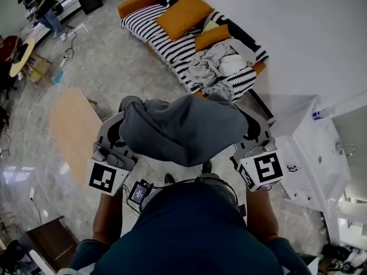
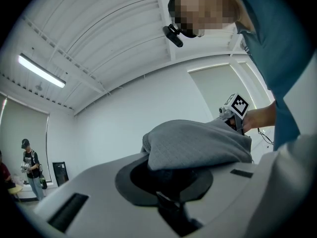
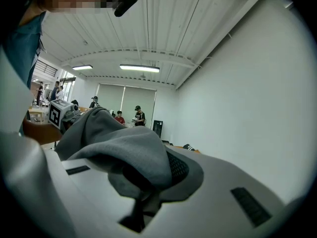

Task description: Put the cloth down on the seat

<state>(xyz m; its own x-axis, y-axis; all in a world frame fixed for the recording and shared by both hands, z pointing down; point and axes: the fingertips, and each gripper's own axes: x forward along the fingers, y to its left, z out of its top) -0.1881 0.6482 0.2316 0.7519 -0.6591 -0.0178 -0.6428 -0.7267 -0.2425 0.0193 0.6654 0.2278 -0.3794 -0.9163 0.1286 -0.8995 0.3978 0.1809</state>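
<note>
I hold a grey cloth (image 1: 183, 128) stretched between my two grippers at chest height. It drapes over both sets of jaws and hides the fingertips. My left gripper (image 1: 122, 124) is shut on the cloth's left end (image 2: 198, 143). My right gripper (image 1: 248, 125) is shut on its right end (image 3: 114, 143). The seat, a sofa with a black-and-white striped cover (image 1: 163, 39), stands ahead across the floor, well apart from the cloth. In the left gripper view the right gripper's marker cube (image 2: 237, 105) shows behind the cloth.
Two orange cushions (image 1: 183, 13) and a heap of pale clothes (image 1: 221, 62) lie on the sofa. A white cabinet (image 1: 312, 159) stands to the right and a wooden board (image 1: 71, 128) lies at the left. A person (image 1: 40, 7) stands far off at the upper left.
</note>
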